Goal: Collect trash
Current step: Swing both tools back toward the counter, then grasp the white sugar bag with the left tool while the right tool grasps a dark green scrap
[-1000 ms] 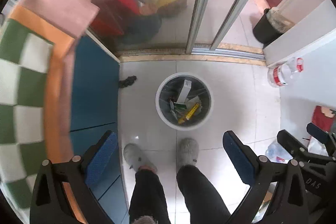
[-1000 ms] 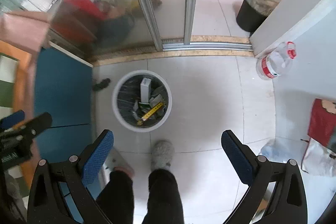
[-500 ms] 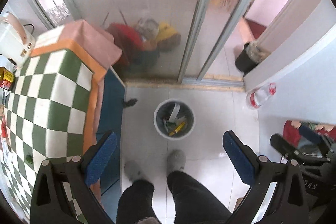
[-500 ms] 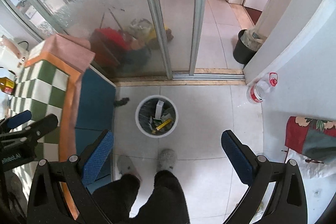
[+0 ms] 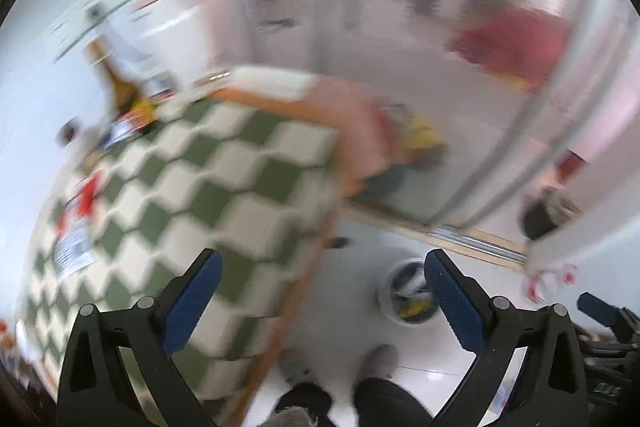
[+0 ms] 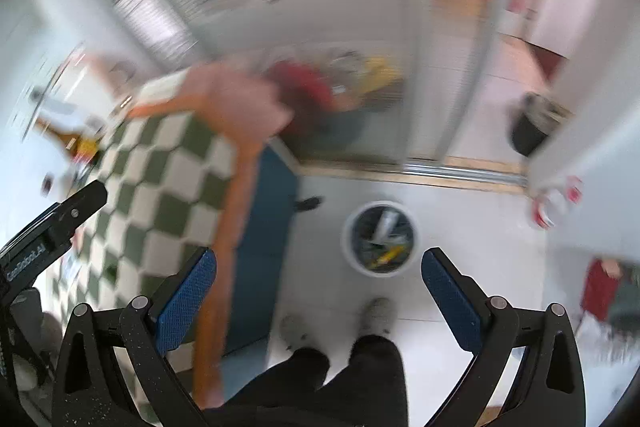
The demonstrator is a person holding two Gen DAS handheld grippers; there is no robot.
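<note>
White round trash bin (image 6: 379, 238) on pale floor tiles (image 6: 460, 219), below and ahead of both tools; inside, a dark liner with mixed litter, including a white carton and a yellow strip. In the left wrist view, same bin (image 5: 404, 297) partly hidden behind the right-hand finger. Small dark scrap (image 6: 307, 203) on the floor just left of the bin, near the blue cabinet front (image 6: 264, 227).

Right gripper (image 6: 318, 287): blue-padded fingers (image 6: 185, 301) spread wide, nothing between them. Left gripper (image 5: 320, 291): fingers (image 5: 192, 301) likewise spread wide and empty, above the edge of the table. Each tool partly seen at the margin of the other's view.

Below, two dark trouser legs (image 6: 340, 379) and grey slippers (image 6: 376, 315), just short of the bin.

To the left, table under a green-and-white checked cloth (image 5: 208, 187) with an orange border and a pink corner flap (image 6: 236, 103). At its far end, a brown bottle (image 5: 120, 87) and small packets, too blurred to name.

Beyond, sliding glass door with metal frame (image 6: 452, 75) and floor track (image 6: 460, 175); red and yellow items (image 6: 340, 83) behind the glass. To the right, a black bucket (image 6: 532, 127) past the track, a clear jug with red label (image 6: 552, 203) by the white wall, and a red bag (image 6: 596, 287) on the floor. Both views heavily motion-blurred.
</note>
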